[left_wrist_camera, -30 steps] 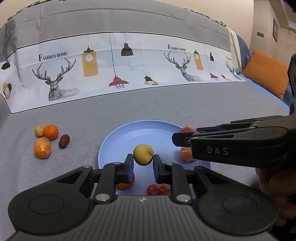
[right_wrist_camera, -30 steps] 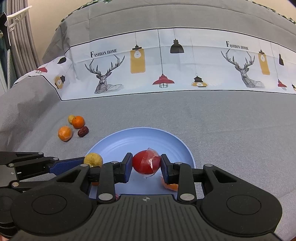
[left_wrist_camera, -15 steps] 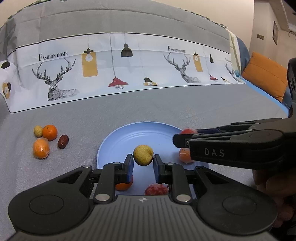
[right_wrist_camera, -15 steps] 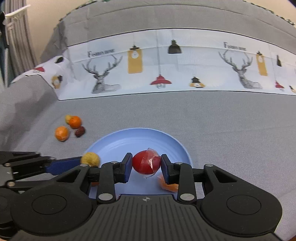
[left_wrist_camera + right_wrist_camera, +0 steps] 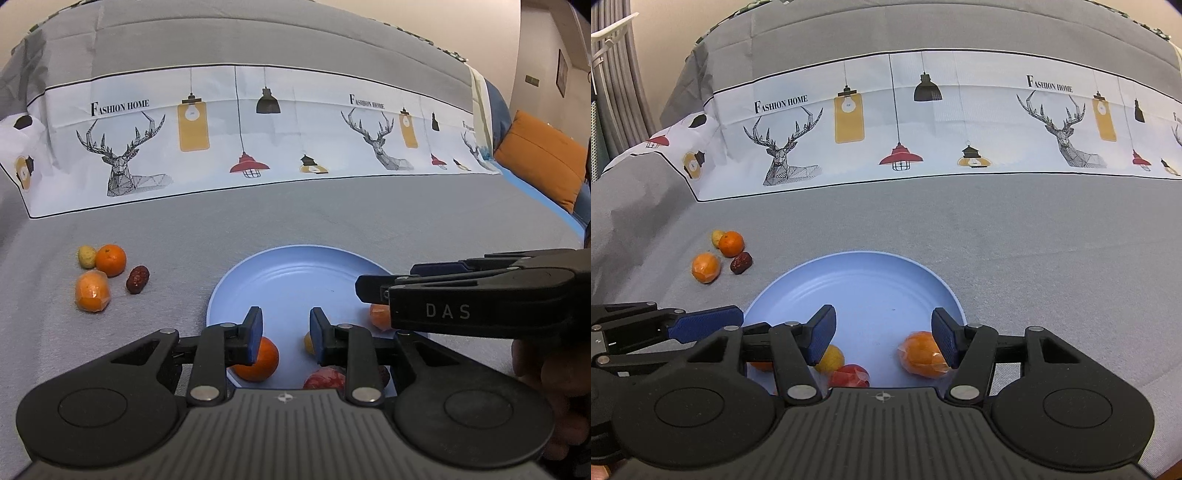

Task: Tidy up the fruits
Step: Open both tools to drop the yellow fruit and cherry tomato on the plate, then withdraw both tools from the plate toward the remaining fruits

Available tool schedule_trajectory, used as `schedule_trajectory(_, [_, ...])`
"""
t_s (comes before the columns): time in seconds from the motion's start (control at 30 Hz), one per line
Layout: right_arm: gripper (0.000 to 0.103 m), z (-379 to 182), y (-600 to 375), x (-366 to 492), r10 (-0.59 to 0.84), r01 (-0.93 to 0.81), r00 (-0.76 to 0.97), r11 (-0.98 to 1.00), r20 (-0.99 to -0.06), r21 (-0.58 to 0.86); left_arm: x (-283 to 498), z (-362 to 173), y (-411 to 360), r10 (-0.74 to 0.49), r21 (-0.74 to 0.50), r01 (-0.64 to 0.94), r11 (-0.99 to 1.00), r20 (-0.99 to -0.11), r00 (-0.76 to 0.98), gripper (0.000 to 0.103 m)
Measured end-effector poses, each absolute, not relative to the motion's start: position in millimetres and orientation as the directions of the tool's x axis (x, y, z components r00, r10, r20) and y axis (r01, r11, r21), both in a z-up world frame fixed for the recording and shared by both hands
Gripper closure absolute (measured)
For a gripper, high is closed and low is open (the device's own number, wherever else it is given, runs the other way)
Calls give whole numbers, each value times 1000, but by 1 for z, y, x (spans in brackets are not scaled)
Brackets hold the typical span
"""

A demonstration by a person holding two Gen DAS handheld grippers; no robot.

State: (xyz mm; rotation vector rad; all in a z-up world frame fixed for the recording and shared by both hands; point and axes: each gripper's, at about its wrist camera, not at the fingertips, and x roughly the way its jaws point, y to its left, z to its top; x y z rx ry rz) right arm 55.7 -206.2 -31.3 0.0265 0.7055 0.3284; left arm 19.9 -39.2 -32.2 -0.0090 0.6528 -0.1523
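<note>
Release underway: right gripper point(image 5: 882, 332) jaws opening, red fruit point(image 5: 849, 376) below them on plate point(image 5: 849, 280); left gripper point(image 5: 285, 328) narrowly open, empty; lift straight.

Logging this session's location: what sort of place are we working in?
Most likely a home living room or bedroom. The plate sits on a grey printed cover reading "Fashion Home", draped over soft furniture; an orange cushion lies at the right, and a framed picture hangs on the wall.
</note>
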Motion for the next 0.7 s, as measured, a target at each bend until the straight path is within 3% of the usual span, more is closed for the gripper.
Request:
schedule_trajectory(0.4, [44, -31, -207, 56, 299, -284, 718, 950, -628, 127, 19, -32, -37, -135, -54, 128, 990, -604, 786, 72])
schedule_trajectory(0.53, [56, -30, -207, 55, 299, -283, 721, 950, -625, 128, 19, -30, -35, -134, -58, 125, 991, -601, 788, 73])
schedule_trajectory(0.7, [59, -28, -206, 55, 315, -289, 717, 946, -622, 146, 12, -18, -32, -111, -36, 110, 993, -554, 825, 75])
